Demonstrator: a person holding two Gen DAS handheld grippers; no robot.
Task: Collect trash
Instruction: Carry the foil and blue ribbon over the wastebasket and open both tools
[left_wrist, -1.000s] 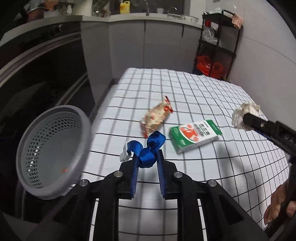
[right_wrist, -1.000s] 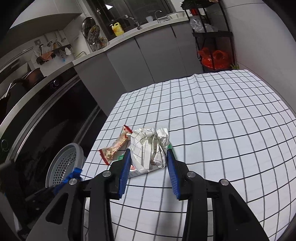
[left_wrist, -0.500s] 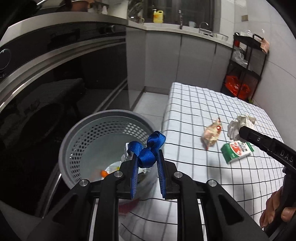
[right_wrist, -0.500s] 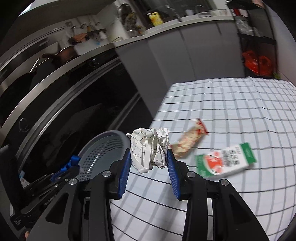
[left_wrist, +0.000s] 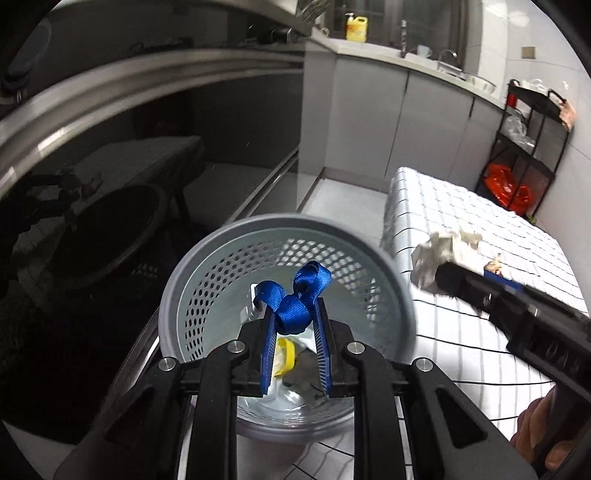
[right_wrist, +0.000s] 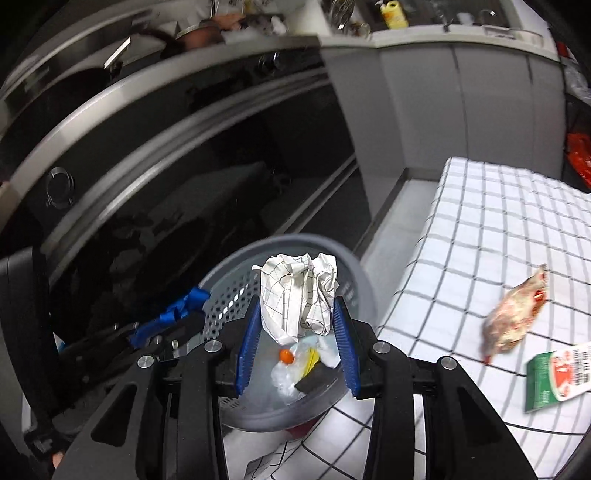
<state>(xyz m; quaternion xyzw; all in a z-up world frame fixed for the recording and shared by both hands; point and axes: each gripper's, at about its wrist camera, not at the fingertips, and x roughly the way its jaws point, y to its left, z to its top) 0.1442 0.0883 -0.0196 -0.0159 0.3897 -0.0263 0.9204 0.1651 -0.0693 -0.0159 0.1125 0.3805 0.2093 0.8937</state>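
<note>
Both grippers have swung over the grey basket (left_wrist: 400, 295): left gripper (left_wrist: 294, 317) pinches a blue ribbon (left_wrist: 295, 295), right gripper (right_wrist: 297, 321) clamps crumpled paper (right_wrist: 299, 295).

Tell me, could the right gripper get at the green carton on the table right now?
Probably not yet. The right gripper is shut on crumpled paper over the bin. The carton lies unobstructed beside the wrapper, so it looks reachable once the paper drops.
</note>
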